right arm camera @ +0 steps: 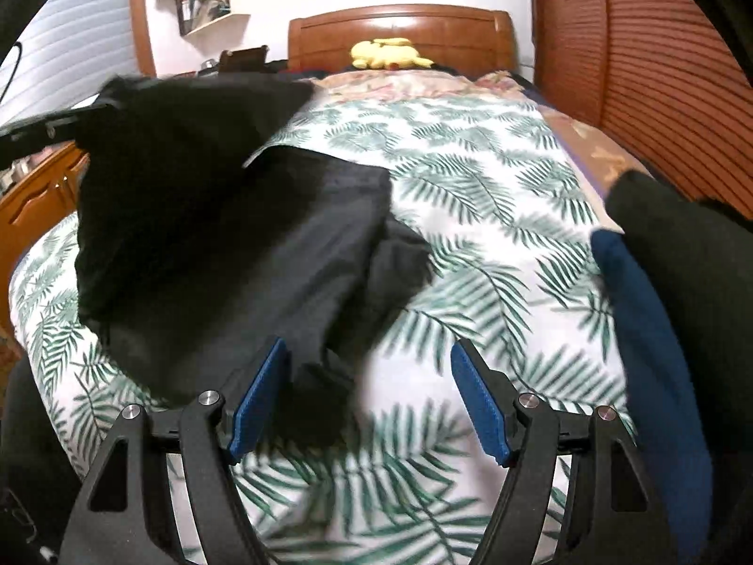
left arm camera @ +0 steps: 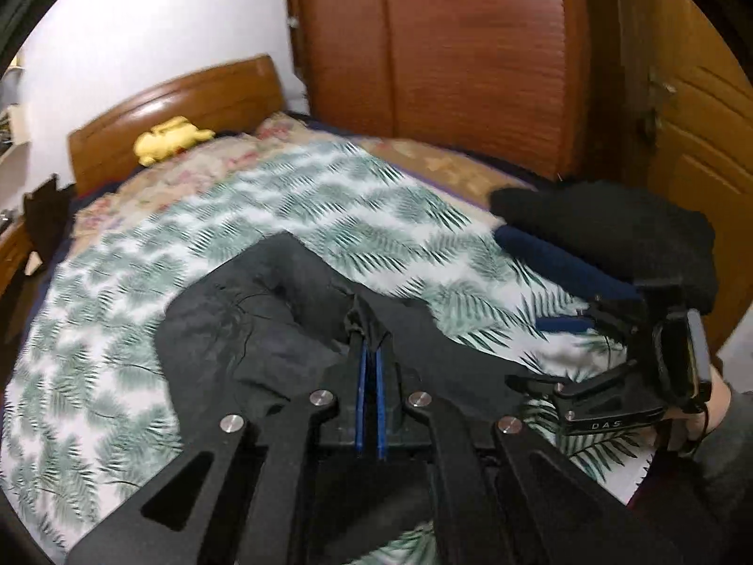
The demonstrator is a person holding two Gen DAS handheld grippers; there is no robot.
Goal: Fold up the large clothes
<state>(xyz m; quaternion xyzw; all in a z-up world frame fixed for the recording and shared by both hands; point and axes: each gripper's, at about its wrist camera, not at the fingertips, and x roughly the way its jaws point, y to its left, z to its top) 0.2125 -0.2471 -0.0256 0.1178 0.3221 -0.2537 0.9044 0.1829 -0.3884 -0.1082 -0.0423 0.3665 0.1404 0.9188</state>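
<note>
A large dark grey garment (left arm camera: 263, 310) lies rumpled on the leaf-print bed sheet (left arm camera: 117, 329). My left gripper (left arm camera: 369, 343) is shut on a bunched fold of it, the blue pads pressed together around the cloth. In the right wrist view the same garment (right arm camera: 212, 245) hangs up at the left from the left gripper (right arm camera: 94, 113), whose tips are hidden by cloth. My right gripper (right arm camera: 372, 376) stands open just above the sheet (right arm camera: 494, 188). A loose tail of the garment lies by its left pad (right arm camera: 259, 395), not pressed. In the left wrist view the right gripper (left arm camera: 546, 353) shows at the right, held by a hand.
A folded black piece (left arm camera: 602, 226) (right arm camera: 682, 259) rests on a folded navy piece (left arm camera: 555, 254) (right arm camera: 649, 329) at the bed's right edge. A yellow plush toy (left arm camera: 169, 139) (right arm camera: 388, 54) lies by the wooden headboard (right arm camera: 400, 28). Louvred wardrobe doors (left arm camera: 470, 47) stand along the right.
</note>
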